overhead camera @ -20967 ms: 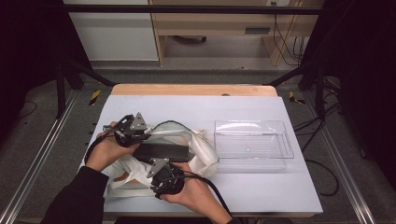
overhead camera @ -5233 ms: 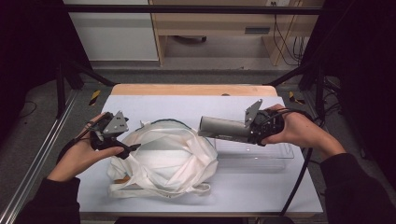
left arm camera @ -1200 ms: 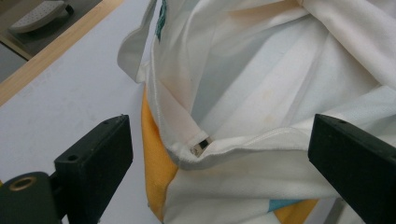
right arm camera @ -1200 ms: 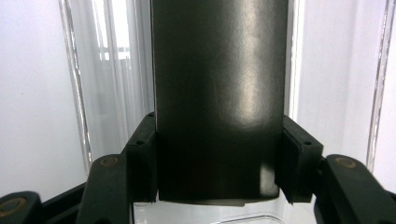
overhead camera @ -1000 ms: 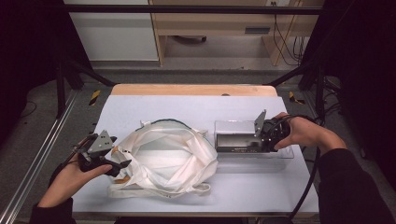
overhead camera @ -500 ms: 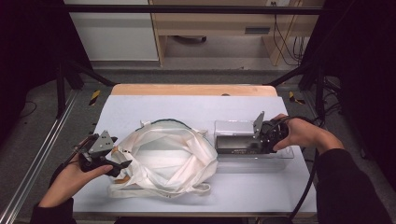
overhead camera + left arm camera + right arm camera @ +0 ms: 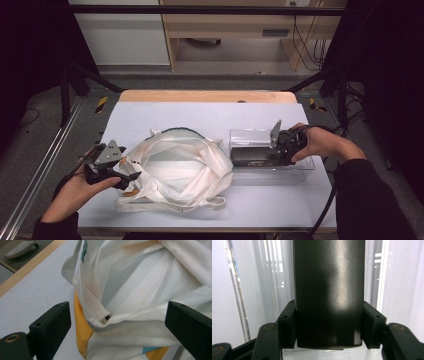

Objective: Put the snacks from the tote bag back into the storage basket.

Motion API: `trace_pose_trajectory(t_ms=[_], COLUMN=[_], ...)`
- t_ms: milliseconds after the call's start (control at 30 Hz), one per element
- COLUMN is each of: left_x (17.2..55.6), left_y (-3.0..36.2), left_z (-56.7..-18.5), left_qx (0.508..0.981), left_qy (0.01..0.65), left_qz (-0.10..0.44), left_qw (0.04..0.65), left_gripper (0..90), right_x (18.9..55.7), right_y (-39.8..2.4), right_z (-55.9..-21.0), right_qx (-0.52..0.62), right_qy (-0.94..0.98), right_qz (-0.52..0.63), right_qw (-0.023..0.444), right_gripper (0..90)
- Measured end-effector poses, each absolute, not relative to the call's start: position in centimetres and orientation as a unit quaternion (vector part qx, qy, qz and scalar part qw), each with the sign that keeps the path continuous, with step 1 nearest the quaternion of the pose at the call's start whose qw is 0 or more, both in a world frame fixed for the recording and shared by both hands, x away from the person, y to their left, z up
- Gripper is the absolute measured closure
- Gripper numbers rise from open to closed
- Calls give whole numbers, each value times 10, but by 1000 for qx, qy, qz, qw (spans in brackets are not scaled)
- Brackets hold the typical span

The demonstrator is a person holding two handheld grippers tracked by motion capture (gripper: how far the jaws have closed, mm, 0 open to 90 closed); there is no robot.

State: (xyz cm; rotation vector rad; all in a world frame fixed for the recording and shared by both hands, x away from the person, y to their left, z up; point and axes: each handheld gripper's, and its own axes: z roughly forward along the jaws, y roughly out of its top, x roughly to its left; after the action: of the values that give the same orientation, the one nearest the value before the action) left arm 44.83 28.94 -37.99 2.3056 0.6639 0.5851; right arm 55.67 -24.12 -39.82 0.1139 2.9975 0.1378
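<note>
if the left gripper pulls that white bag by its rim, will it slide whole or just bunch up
Probably bunch up. The bag lies slumped in soft folds, so it looks floppy and the rim would likely lift first. It seems light: thin cloth, mouth gaping with nothing showing inside. The left gripper stands open around the rim hem.

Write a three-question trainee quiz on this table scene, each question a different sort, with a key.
1. True or false: the dark box lies inside the clear tray.
2. Which claw has the box between its jaws? A) left claw B) right claw C) both
3. Fill in: the left claw, jaws wide apart, points at the edge of the white ____.

Key:
1. True. It rests in the tray, to the right of the bag.
2. B. In the right gripper view its jaws flank the box; they have just been opening, so the grip looks released.
3. bag.
</note>
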Motion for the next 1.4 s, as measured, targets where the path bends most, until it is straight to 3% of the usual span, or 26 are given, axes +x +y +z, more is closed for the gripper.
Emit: trace_pose_trajectory(t_ms=[133, 767, 1400], left_x=[448, 448, 447], left_y=[290, 291, 293], left_z=[-379, -378, -378], left_qx=[881, 881, 879], left_qy=[254, 255, 259], left_qz=[224, 225, 226], left_qw=[330, 330, 331], left_gripper=[66, 65, 63], right_x=[559, 552, 541], right_y=[-243, -247, -245], right_z=[-393, -376, -358], right_qx=[58, 90, 108], right_qy=[994, 988, 976], right_qz=[63, 95, 132], right_qw=[66, 82, 133], right_gripper=[251, 218, 136])
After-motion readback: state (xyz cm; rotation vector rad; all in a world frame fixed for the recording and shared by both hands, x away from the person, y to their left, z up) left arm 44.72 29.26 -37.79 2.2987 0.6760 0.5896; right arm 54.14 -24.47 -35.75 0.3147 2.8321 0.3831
